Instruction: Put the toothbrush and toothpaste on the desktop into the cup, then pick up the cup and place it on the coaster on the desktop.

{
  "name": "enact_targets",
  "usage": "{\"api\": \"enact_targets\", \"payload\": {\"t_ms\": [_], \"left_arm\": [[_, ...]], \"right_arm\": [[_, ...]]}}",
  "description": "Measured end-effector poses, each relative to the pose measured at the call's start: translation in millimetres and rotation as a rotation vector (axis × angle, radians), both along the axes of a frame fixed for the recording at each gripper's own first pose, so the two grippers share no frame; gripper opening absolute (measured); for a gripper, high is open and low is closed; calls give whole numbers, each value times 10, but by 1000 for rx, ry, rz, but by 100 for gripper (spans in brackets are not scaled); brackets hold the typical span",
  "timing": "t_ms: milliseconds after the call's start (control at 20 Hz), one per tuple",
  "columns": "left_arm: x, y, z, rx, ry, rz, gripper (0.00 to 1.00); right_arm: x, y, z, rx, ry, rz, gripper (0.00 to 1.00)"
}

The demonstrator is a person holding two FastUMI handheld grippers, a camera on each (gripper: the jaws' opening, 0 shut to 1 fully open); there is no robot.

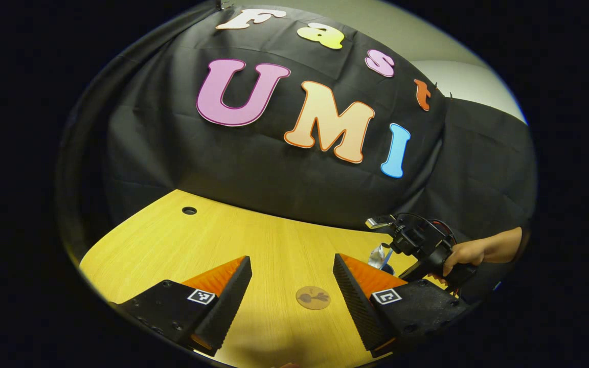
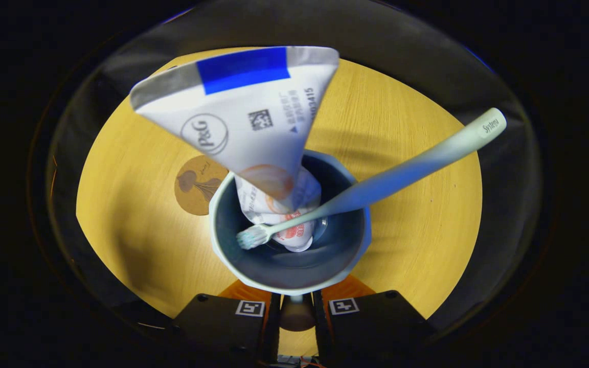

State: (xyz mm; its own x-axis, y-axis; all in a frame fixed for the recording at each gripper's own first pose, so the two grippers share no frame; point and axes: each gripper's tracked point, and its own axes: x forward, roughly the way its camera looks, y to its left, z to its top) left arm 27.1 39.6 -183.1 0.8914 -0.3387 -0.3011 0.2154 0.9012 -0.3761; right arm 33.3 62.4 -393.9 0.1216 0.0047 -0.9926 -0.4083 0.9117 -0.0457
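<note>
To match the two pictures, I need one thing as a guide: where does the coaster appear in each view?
Left gripper view: the coaster lies on the desk, low in the picture, between the left gripper's fingers.
Right gripper view: the coaster is left of centre, partly behind the cup.
Shared landmark: the desk; the toothpaste too, at the right gripper in the left gripper view.
</note>
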Motion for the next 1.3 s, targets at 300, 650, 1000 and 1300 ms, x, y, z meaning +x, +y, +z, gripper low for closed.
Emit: {"api": "enact_targets", "payload": {"t_ms": [300,650,1000,1300], "left_arm": [[-11,208,-16,5,2,30,95],[6,456,-44,4,5,71,95],[-2,608,-104,2,21,92,95],[22,650,-132,9,30,96,95]], "right_arm": [[16,-13,-20,41,5,61,31],[21,-19,-3,55,23,108,31],[49,-43,41,59,45,141,31],[24,-45,74,43,62,141,31]]}}
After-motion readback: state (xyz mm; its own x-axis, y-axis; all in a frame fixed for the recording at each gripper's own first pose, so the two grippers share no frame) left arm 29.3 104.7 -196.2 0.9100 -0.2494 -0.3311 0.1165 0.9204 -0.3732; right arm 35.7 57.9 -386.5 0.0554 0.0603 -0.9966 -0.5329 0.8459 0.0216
